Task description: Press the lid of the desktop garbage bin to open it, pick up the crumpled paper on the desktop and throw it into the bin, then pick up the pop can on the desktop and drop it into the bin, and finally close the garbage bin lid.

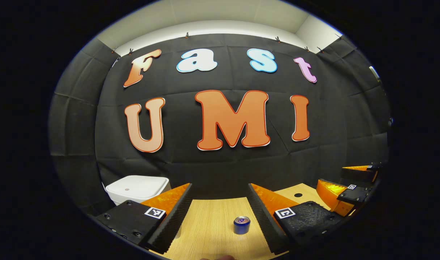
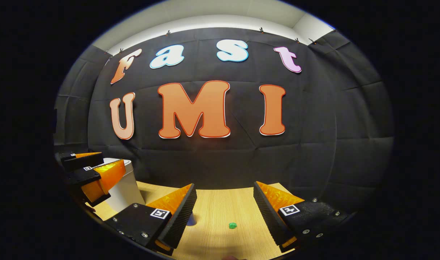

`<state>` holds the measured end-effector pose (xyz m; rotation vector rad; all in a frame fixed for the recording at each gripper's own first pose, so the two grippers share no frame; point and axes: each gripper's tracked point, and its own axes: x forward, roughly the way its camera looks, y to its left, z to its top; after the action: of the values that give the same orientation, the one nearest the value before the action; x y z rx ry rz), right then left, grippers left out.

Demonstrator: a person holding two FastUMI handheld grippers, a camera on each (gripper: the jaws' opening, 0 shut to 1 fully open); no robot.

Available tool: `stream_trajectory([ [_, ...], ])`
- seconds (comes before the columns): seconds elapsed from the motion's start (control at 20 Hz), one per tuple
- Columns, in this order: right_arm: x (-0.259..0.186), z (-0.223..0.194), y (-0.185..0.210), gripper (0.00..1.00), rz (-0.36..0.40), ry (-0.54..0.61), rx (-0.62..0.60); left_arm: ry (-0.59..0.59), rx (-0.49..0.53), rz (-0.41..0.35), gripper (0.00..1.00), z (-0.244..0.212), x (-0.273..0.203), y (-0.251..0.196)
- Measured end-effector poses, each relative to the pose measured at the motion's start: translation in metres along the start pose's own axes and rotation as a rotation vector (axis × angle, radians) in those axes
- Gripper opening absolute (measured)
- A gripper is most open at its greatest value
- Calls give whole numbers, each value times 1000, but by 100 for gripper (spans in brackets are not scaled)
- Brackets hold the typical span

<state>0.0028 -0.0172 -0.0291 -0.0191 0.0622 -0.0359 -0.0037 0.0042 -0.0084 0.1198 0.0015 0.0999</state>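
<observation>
A: What's in the left gripper view?
B: Left gripper point(image 1: 220, 216) low over a light wood table point(image 1: 205, 224), jaws wide apart, holding nothing. A blue pop can point(image 1: 242, 224) stands upright on the table btwn the fingers, nearer the right-hand one. White garbage bin point(image 1: 137, 189) sits back left by the booth wall, lid down. The other gripper shows at far right, also spread.
A: And the right gripper view?
B: Right gripper point(image 2: 223, 213) w/ jaws wide open, empty. A small green crumpled paper point(image 2: 232, 225) lies on the table point(image 2: 220, 206) btwn the fingers, touching neither. Bin point(image 2: 128, 187) at left, partly behind the left gripper point(image 2: 93, 173), which hangs in front of it, open, gripping nothing. A sliver of the can point(image 2: 191, 219) peeks out beside the left-hand finger
</observation>
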Motion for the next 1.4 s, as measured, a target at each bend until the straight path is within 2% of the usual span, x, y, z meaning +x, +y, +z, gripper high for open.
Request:
stream_trajectory([
  [0.15, 7, 0, -1, 94, -1, -1, -3, -15, 5, 9, 94, 3, 6, 5],
  [0.25, 12, 1, -1, 94, 3, 2, 2, 21, 9, -12, 89, -7, 15, 2],
  [0.4, 17, -1, 5, 94, 15, 4, -8, 154, -24, -56, 45, -41, 26, -2],
  [0.45, 18, 0, 7, 94, 20, 2, -12, 172, -43, -44, 39, -48, 29, 6],
  [0.5, 19, 0, 9, 94, 24, 2, -16, 170, -49, -13, 22, -49, 33, 21],
  [0.55, 21, 0, 11, 94, 29, 3, -19, 149, -41, 37, 18, -43, 36, 45],
  [0.6, 22, -2, 14, 94, 34, 8, -20, 132, -35, 101, 6, -40, 39, 73],
  [0.65, 23, -2, 16, 94, 39, 12, -21, 124, -43, 151, 2, -36, 40, 103],
  [0.8, 25, -7, 21, 94, 47, 28, -31, 114, -123, 305, 0, -35, 58, 195],
  [0.85, 24, -9, 23, 94, 47, 31, -34, 127, -156, 319, 0, -37, 62, 216],
  [0.95, 24, -11, 24, 94, 44, 34, -42, 144, -196, 318, 0, -37, 72, 255],
  [1.05, 23, -13, 26, 94, 42, 40, -48, 155, -190, 326, 0, -38, 84, 283],
  [1.1, 23, -13, 27, 94, 42, 40, -51, 186, -179, 292, 0, -42, 89, 286],
  [1.25, 23, -14, 25, 94, 32, 41, -53, 240, -130, 274, 0, -60, 90, 308],
  [1.4, 23, -13, 24, 94, 21, 39, -50, 337, -169, 253, 0, -90, 90, 314],
])
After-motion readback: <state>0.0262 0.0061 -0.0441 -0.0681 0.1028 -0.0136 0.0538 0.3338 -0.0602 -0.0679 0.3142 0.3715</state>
